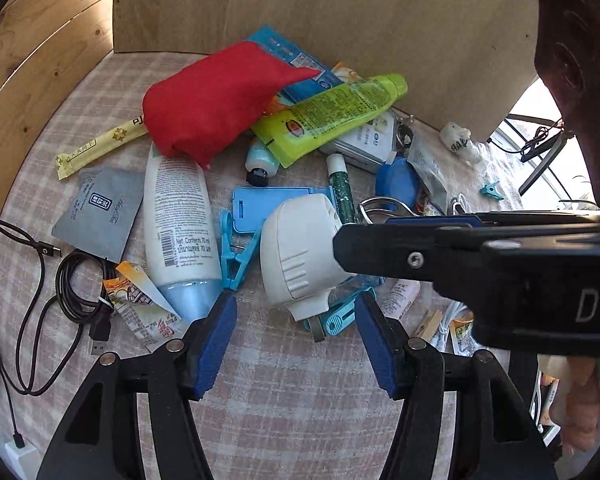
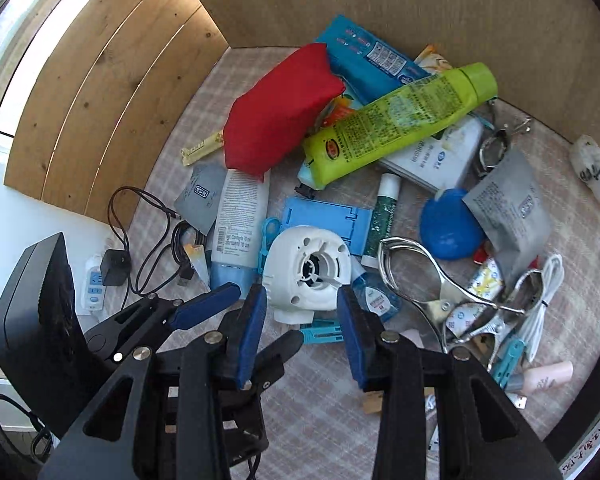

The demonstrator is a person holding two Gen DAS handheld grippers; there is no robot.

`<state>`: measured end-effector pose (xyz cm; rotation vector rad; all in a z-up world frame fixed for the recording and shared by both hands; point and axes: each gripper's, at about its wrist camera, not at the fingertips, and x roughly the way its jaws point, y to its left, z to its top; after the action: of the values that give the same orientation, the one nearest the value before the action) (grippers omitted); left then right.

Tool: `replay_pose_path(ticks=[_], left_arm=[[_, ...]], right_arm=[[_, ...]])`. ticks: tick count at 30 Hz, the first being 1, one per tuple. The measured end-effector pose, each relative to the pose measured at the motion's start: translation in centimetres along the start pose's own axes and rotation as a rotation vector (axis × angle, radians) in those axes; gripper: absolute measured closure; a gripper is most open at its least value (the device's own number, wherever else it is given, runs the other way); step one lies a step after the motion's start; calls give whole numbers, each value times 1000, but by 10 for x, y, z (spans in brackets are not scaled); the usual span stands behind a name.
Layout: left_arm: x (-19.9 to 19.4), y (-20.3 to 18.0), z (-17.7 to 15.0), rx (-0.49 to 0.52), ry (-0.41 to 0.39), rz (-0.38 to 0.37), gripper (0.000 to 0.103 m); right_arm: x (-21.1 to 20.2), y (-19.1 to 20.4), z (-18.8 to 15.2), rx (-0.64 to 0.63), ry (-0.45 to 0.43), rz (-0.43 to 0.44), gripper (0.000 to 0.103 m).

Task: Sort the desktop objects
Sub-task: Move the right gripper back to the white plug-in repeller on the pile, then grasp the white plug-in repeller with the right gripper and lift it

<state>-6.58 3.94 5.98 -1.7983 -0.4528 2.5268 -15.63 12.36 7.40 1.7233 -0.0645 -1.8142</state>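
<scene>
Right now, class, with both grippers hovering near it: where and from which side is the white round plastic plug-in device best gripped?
Grip the white round plastic plug-in device across its rounded sides, coming from the near, open side. The right gripper is already open on either side of it; clutter crowds its far side.

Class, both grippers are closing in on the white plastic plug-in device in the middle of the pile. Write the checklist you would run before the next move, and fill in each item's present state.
1. Right gripper open, jaws either side of the white plastic plug-in device: ok.
2. Left gripper open, aimed at the same device: ok.
3. Grippers clear of each other: not ok; they crowd the same spot.
4. Device free of clutter: not ok; a light blue plastic clothes peg lies under it.
5. Silver metal clamp clear of the right jaw: cannot tell; it lies close.
6. Pads touching the device: cannot tell.
</scene>
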Motion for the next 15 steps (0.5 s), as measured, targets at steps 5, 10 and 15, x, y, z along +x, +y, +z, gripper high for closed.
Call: replay_pose_path(ticks=[5, 10, 15], left_arm=[[11, 2, 4, -12, 8, -28, 44], [23, 3, 7, -42, 17, -77, 44], [28, 1, 8, -58, 26, -113, 47]], right_arm=[[19, -2, 8, 17, 31, 22, 66], [37, -5, 8, 53, 54, 86, 68], [41, -10, 3, 90, 51, 129, 72]])
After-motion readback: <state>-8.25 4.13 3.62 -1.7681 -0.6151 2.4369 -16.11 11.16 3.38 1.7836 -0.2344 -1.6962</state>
